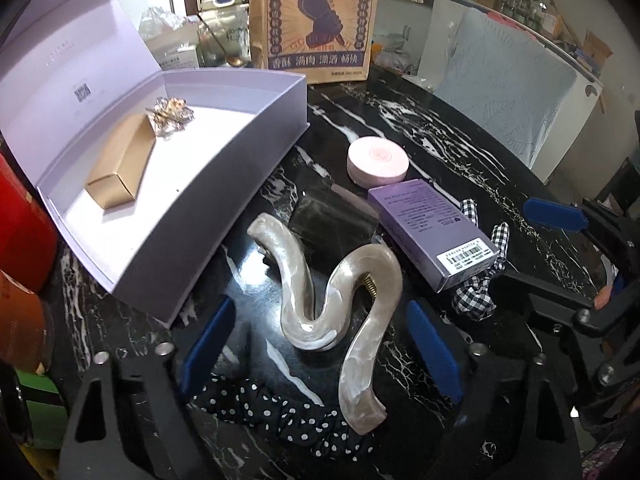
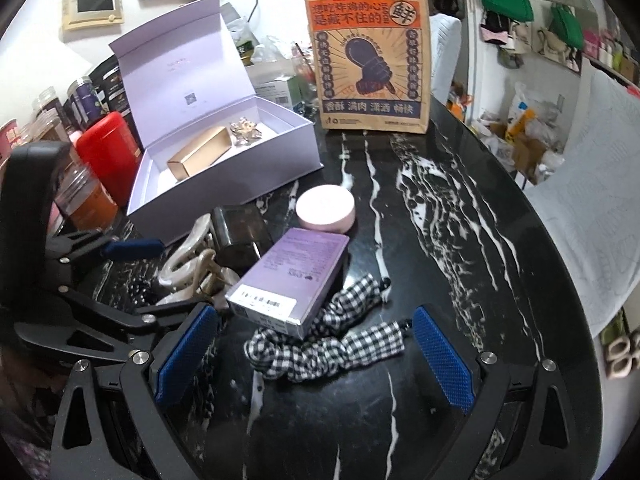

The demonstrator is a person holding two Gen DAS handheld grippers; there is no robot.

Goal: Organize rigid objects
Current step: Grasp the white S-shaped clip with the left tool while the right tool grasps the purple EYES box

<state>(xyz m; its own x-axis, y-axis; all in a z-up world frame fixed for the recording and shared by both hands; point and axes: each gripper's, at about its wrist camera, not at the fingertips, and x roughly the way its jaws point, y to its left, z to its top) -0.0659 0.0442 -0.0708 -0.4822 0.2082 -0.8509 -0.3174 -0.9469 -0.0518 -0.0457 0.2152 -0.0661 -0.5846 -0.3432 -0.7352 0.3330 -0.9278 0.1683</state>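
On a black marble table (image 2: 460, 208), the left gripper (image 1: 320, 344) hangs with jaws spread wide around a pearly wave-shaped hair claw (image 1: 320, 300), which lies near the open lilac box (image 1: 224, 184). The claw looks light, stiff, glossy and likely slippery; its narrow middle bend seems the safest hold. The right gripper (image 2: 312, 344), also wide and empty, hovers over a checked scrunchie (image 2: 328, 344) beside a purple carton (image 2: 288, 280).

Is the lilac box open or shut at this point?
Open. The lilac box has its lid standing up behind the tray, and a gold carton and foil ornament show inside.
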